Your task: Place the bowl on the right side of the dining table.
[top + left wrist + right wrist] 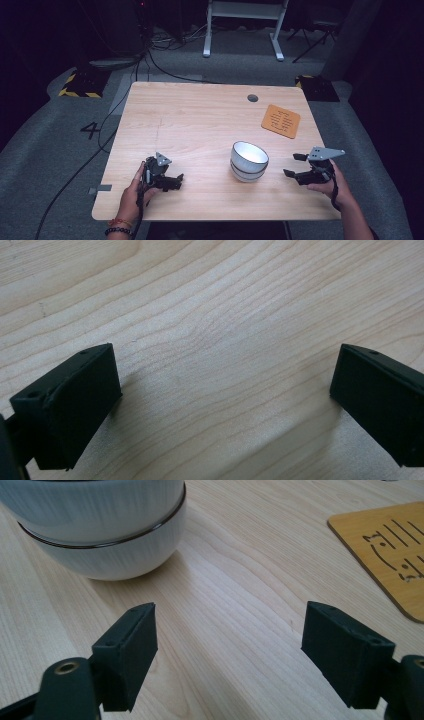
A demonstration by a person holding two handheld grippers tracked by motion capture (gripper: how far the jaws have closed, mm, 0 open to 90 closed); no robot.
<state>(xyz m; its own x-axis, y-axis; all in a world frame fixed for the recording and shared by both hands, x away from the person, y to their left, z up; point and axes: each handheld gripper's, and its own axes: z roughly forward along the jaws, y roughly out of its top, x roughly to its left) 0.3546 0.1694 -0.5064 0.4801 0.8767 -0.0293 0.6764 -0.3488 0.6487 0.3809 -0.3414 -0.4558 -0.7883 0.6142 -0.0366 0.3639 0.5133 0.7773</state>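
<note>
Now, your left gripper (172, 181) rests low on the bench (200, 120), jaws wide apart over bare wood. Mid-bench sit the stacked white bowls (249, 161), likely ceramic: stiff, slick and breakable, best pinched at the rim. Your right gripper (294, 165) hovers just beside them, jaws spread and empty. Farther right lies an orange mat (281, 120); its cut marks can't be read.
</note>
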